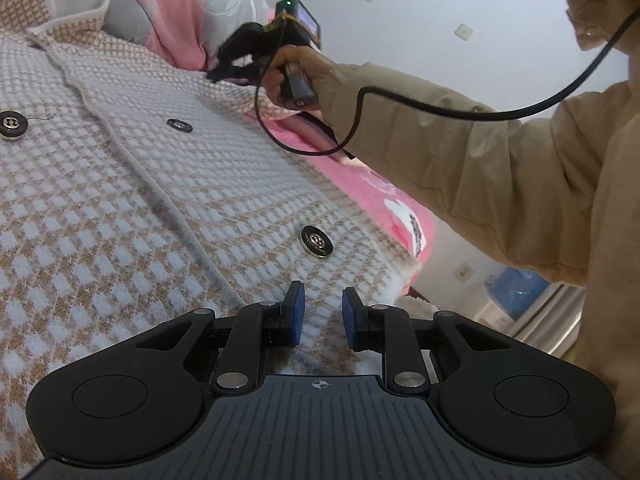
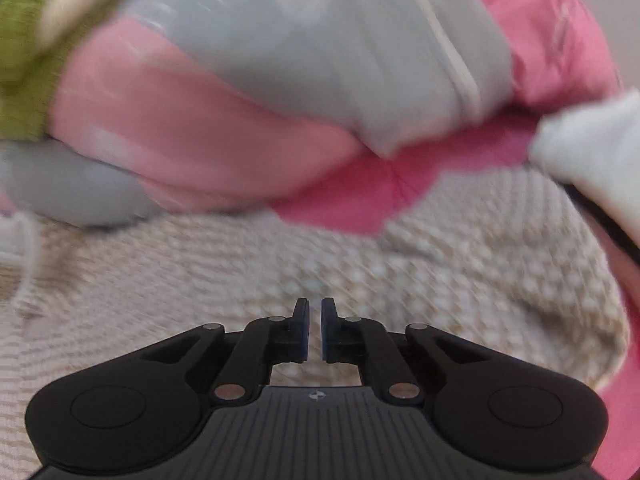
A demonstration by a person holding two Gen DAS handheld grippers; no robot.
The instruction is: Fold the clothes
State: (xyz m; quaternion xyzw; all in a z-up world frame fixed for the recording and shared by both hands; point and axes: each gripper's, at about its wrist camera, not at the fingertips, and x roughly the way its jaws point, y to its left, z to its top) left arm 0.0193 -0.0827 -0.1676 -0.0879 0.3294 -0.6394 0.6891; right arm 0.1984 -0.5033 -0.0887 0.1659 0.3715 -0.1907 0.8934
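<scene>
Pink bedding [image 1: 372,184] covers the bed, and on it lies the coat [image 1: 120,200], spread flat with its front side up. It is a woven tan-and-white check with a wide collar [image 1: 60,12] at the far end and three dark round buttons; the nearest button [image 1: 317,241] sits just ahead of the left gripper. One front panel overlaps the other along a pale seam running diagonally. The coat's near right edge reaches the side of the bed.

Left gripper [image 1: 323,312] hovers low over the near part of the coat. Its blue-padded fingers [image 1: 297,304] stand slightly apart, with nothing pinched between them; whether they touch the cloth below cannot be told.

Right gripper [image 2: 315,330] is held over the far part of the coat, near the pink bedding edge [image 2: 352,200]. Its fingers are nearly pressed together with only a thin slit between, and nothing is caught in them. The right wrist view is blurred.

Seen from the left wrist view, the right gripper [image 1: 224,70] is carried by a hand [image 1: 296,68] in a beige sleeve [image 1: 460,152], and a black cable [image 1: 440,110] loops from it.

Beyond the coat a grey-and-pink quilt [image 2: 300,60] is bundled, with a green cloth [image 2: 24,64] beside it. A white wall [image 1: 440,20] stands behind.
</scene>
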